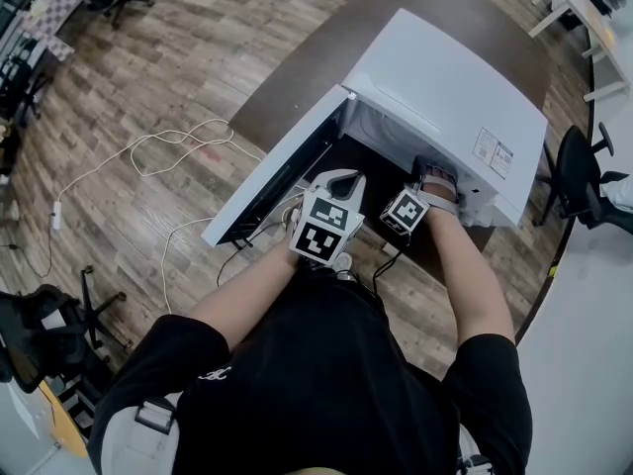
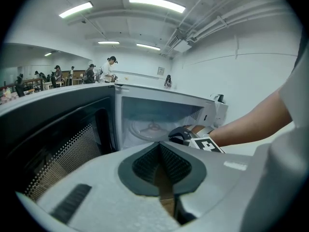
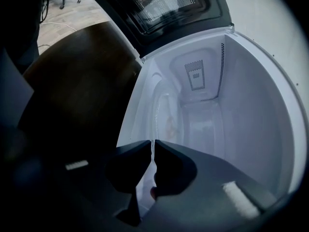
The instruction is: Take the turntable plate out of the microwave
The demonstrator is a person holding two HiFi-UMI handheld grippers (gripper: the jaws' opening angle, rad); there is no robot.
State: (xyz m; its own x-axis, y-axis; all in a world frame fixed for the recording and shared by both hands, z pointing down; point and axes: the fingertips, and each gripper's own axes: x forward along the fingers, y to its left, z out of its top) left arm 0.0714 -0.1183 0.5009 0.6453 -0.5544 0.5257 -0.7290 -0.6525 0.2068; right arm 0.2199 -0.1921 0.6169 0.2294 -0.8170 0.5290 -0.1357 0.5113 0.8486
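Observation:
The white microwave (image 1: 445, 87) stands on a dark table with its door (image 1: 277, 171) swung open to the left. Inside lies the clear glass turntable plate (image 2: 147, 128). In the right gripper view the plate (image 3: 161, 115) shows edge-on, and my right gripper (image 3: 153, 144) is shut on its near rim, just inside the cavity (image 1: 433, 171). My left gripper (image 2: 160, 146) is shut with nothing between its jaws. It hovers outside the opening (image 1: 341, 178), beside the door's inner side, and sees the right gripper (image 2: 181, 135) reaching in.
The dark brown table (image 1: 297, 77) carries the microwave on a wood floor. White cables (image 1: 148, 156) trail on the floor at the left. Office chairs (image 1: 584, 181) stand at the right and far corners. Several people stand far off (image 2: 108, 69).

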